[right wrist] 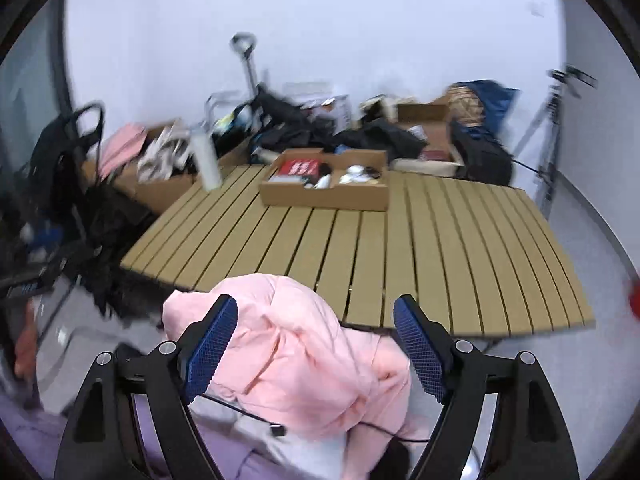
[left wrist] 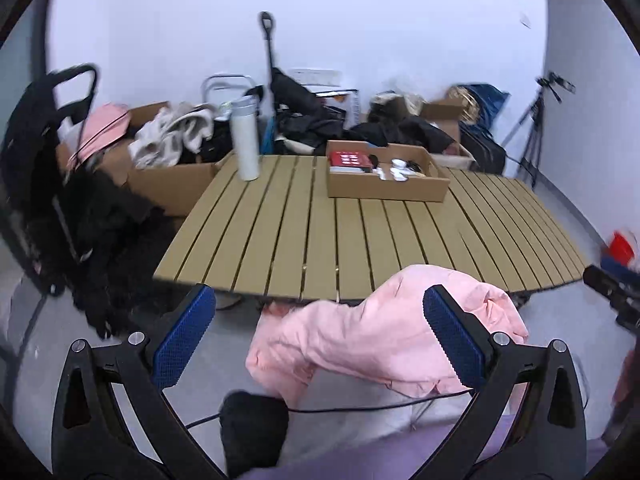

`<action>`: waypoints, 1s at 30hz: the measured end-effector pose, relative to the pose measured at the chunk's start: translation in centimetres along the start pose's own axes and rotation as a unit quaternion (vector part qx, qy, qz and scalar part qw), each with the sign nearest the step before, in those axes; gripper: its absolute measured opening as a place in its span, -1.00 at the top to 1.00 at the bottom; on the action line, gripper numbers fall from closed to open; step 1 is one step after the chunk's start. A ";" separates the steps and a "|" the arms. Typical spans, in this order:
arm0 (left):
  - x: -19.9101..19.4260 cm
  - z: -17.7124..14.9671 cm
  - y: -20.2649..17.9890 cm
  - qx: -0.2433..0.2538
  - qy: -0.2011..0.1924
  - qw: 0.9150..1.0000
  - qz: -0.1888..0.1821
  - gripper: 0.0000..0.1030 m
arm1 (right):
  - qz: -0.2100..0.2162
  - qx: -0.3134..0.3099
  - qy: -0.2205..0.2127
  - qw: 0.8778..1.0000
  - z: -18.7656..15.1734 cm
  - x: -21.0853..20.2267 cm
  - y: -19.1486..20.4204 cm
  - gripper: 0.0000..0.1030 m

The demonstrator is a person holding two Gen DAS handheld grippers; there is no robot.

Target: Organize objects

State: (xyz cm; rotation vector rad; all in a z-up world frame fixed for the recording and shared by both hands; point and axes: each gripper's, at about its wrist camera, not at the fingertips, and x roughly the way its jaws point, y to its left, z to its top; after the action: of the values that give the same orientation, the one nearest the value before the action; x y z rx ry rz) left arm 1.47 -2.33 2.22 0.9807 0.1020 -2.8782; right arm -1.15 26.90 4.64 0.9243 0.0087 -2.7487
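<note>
While the pink garment (left wrist: 384, 332) is seen crumpled in front of the near edge of the slatted table (left wrist: 360, 236), partly overlapping that edge from below, both grippers are held spread wide with nothing between their blue pads. The left gripper (left wrist: 316, 332) is framed so that the garment lies between and beyond its fingers; whether it is touched cannot be told. The right gripper (right wrist: 316, 348) is likewise spread above the same pink garment (right wrist: 296, 356). A thin black cable (left wrist: 360, 404) is run beneath the garment. Toward the far edge of the table (right wrist: 440, 248), a shallow cardboard box (left wrist: 384, 184) is placed, with a red-covered item (left wrist: 350, 159) and small white objects inside. A white bottle (left wrist: 245, 138) is stood upright near the far left corner.
</note>
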 end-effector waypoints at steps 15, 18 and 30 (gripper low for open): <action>-1.6 -0.7 -1.2 0.027 -0.014 1.000 -0.003 -1.00 | 0.006 -0.025 -0.029 0.999 -0.2 -1.3 2.7 -0.63; -1.5 -0.7 -1.1 0.027 -0.013 1.000 -0.003 -1.00 | 0.005 -0.024 -0.026 0.999 -0.4 -1.1 2.9 -0.63; -1.5 -0.9 -1.3 0.026 -0.014 1.000 -0.001 -1.00 | 0.006 -0.035 -0.021 0.999 -1.0 -0.8 3.3 -0.63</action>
State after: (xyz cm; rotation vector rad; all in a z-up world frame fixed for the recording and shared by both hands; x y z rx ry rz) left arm 3.10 -0.85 2.44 0.9478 0.0259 -2.9099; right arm 0.83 23.93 4.55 0.8463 0.0915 -2.7376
